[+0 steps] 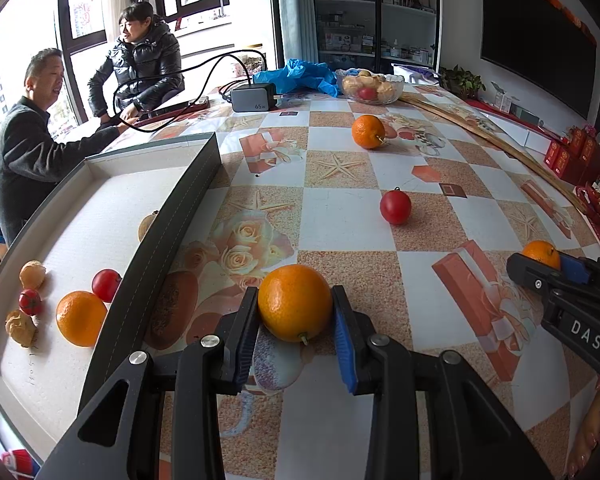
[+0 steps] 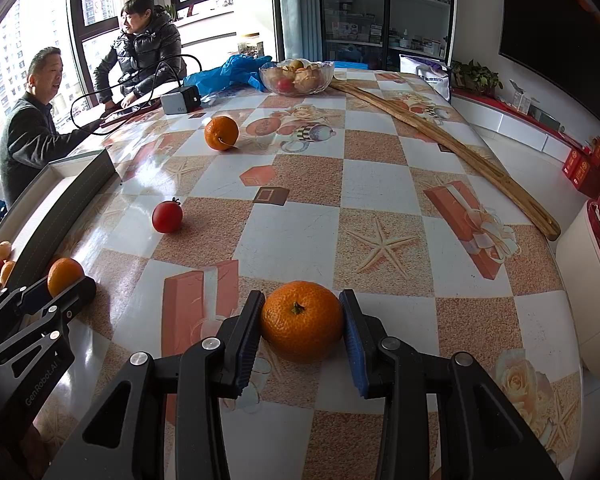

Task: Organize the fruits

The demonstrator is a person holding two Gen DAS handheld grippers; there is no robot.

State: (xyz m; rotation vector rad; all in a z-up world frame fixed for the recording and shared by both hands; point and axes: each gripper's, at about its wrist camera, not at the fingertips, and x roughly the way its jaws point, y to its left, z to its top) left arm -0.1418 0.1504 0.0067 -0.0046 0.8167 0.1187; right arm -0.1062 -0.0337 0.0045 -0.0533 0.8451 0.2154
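Observation:
My left gripper (image 1: 295, 291) is shut on an orange (image 1: 296, 312), its pads pressing both sides just over the tablecloth. The right gripper (image 2: 302, 295) is shut on a second orange (image 2: 302, 324), stem up. Each gripper also shows in the other view, the right gripper (image 1: 540, 266) with its orange (image 1: 542, 253), the left gripper (image 2: 66, 286) with its orange (image 2: 63, 274). A grey tray (image 1: 188, 200) at the left holds an orange (image 1: 81, 318), a tomato (image 1: 106, 285), a small tomato (image 1: 30, 302) and brown nut-like pieces (image 1: 32, 275). Loose on the table lie an orange (image 1: 368, 131) and a tomato (image 1: 395, 207).
At the far end stand a glass bowl (image 1: 370, 87) of fruit, a blue plastic bag (image 1: 300, 74) and a charger (image 1: 254, 97) with a looping black cable. A long wooden stick (image 2: 452, 144) lies along the right edge. Two persons (image 1: 28, 148) sit at the far left.

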